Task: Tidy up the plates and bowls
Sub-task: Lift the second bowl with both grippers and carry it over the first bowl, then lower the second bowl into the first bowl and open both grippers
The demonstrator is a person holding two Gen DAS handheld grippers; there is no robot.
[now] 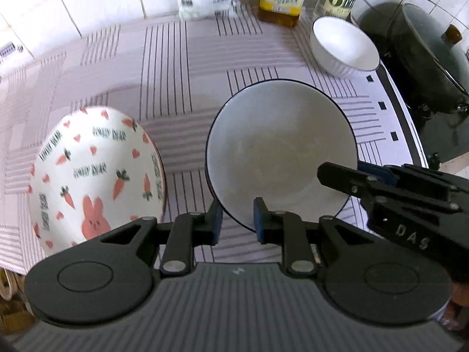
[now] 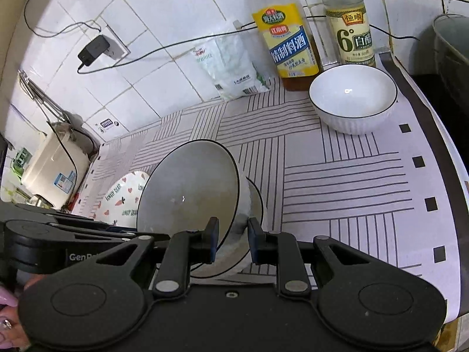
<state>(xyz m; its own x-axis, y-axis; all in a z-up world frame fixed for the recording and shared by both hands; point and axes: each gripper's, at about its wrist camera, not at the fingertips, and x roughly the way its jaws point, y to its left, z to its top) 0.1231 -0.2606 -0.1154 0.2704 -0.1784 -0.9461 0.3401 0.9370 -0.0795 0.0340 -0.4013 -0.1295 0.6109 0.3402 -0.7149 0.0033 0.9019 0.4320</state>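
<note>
Both hand-held grippers clamp the bowl's rim: left hand-held gripper [image 1: 236,220] near side, right hand-held gripper [image 2: 233,242] opposite. The bowl [image 1: 281,152] tilts above the table [image 1: 181,67]; level it, lowering evenly.

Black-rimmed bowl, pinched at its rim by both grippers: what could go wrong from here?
1. The black-rimmed bowl hangs tilted, held only by thin rim pinches from the left gripper and right gripper; it could slip or twist out.
2. The carrot-print dish sits close on its left; a swing that way could knock it.
</note>
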